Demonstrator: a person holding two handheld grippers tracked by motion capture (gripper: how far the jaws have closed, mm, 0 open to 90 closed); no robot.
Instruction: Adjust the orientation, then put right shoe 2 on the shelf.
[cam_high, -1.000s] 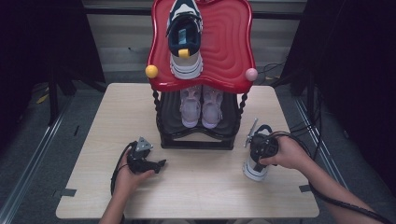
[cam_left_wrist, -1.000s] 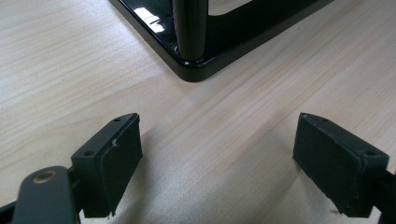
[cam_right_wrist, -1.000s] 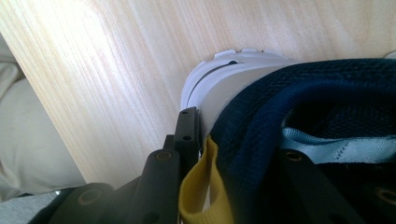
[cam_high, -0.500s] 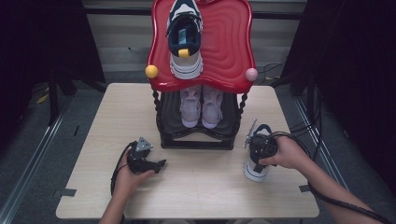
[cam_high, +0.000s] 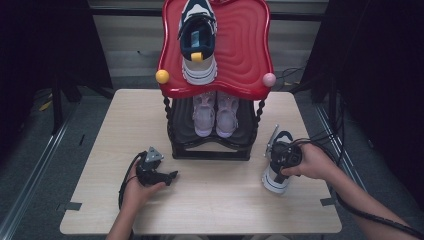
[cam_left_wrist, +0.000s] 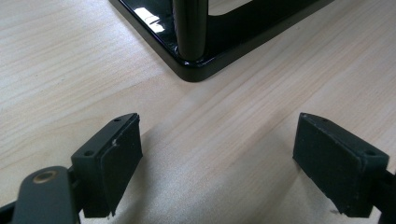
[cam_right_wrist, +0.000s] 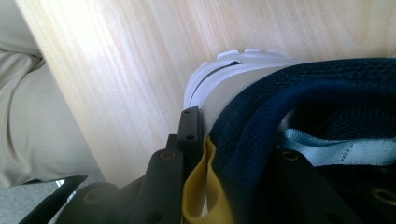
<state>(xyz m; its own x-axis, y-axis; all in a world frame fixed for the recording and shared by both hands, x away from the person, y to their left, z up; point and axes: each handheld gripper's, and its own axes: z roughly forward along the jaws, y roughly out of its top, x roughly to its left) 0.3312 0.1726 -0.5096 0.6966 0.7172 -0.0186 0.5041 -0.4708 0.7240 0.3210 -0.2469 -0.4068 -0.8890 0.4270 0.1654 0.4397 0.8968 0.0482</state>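
- Little has changed since a second ago: the right gripper (cam_high: 280, 156) has closed slightly further on the heel of the navy-and-white sneaker (cam_high: 276, 177), and the left gripper (cam_high: 159, 171) has not moved.
- The right gripper view shows one jaw outside the heel and the other inside the collar, clamped on the navy heel wall (cam_right_wrist: 261, 140), with the yellow pull tab (cam_right_wrist: 205, 196) beside the outer jaw.
- That sneaker stands on the table (cam_high: 210, 210) by its right edge, just right of the black rack (cam_high: 210, 150); its long axis runs roughly front to back, heel nearer the person.
- Left gripper rests low on the table, jaws wide apart and empty, pointing at the rack's base corner (cam_left_wrist: 196, 70).
- Red top shelf (cam_high: 245, 55) carries the matching sneaker (cam_high: 198, 40) on its left half, leaving the right half bare; the lower shelf holds a pale pair (cam_high: 216, 112).
- I judge the lift goes up and leftward to that bare half; the right hand alone is placed for it.
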